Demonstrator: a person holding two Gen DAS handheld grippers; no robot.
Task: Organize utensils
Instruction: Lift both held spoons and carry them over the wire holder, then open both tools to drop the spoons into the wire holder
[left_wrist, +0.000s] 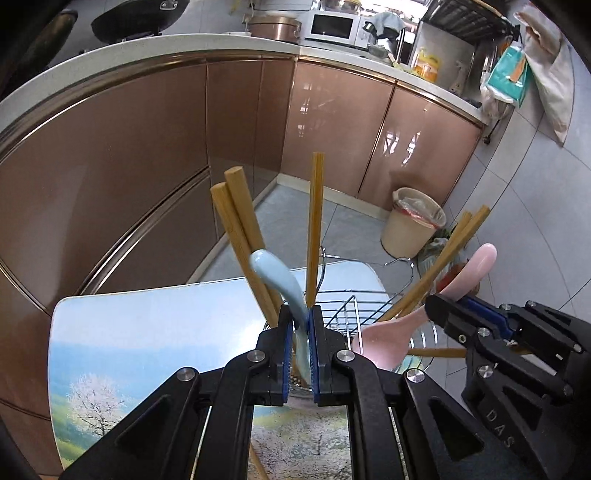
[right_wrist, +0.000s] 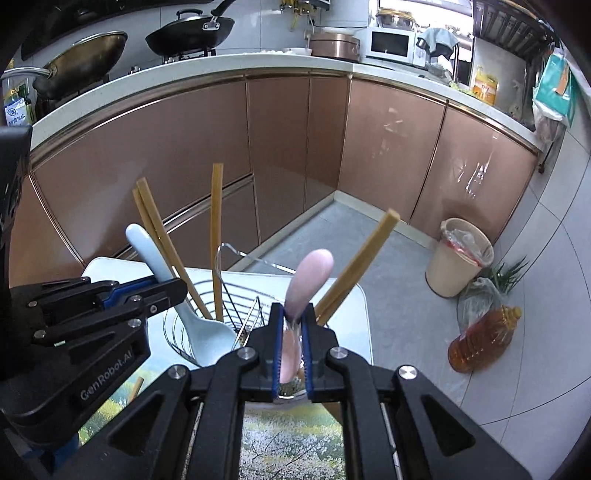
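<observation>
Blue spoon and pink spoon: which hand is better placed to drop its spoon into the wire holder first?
Probably left: the left gripper holds the blue spoon directly over the wire holder.

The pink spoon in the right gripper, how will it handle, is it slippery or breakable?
The pink spoon looks glazed and glossy, so it is probably stiff, breakable and somewhat slippery. The right gripper pinches only its narrow handle, with the bowl below, so it may pivot. The wire holder beneath could chip it if dropped.
</observation>
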